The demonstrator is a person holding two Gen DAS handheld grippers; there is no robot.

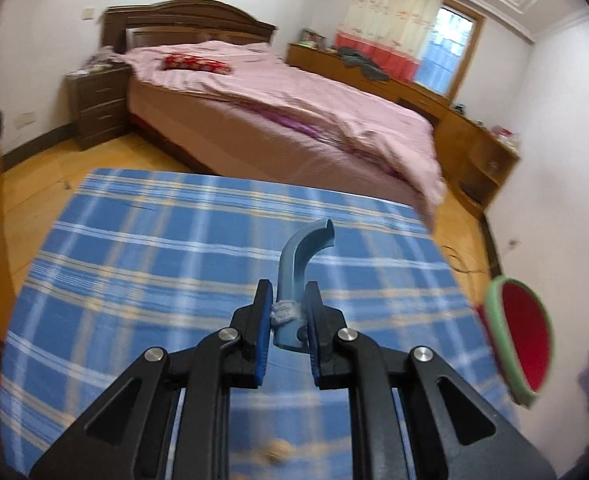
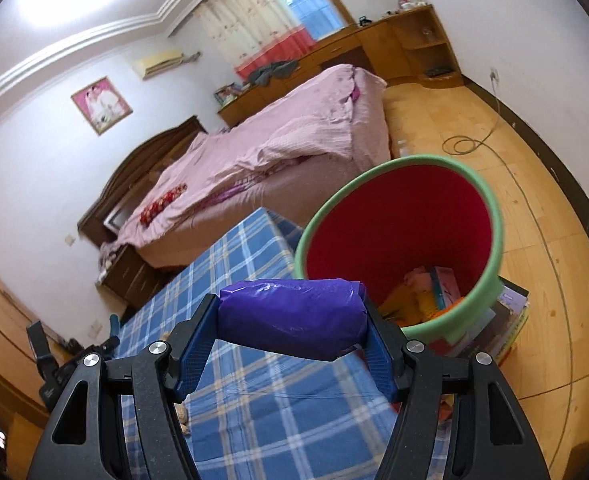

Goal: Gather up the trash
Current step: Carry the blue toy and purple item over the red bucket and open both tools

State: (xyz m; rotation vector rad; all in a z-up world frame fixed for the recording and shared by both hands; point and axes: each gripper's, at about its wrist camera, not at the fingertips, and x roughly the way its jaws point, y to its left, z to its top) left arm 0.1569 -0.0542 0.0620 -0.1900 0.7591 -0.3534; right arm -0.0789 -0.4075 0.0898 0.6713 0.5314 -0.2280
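Right gripper (image 2: 290, 320) tilted toward bin (image 2: 474, 304)

Each claw (image 1: 288, 312) (image 2: 290, 332) has black angular linkage arms, round silver screws and ribbed blue pads (image 2: 190, 356)

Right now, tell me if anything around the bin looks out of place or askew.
The red bin with the green rim is not on the floor: it sits on an uneven stack of books beside the blue plaid table, which looks precarious. A loose cable coils across the wooden floor.
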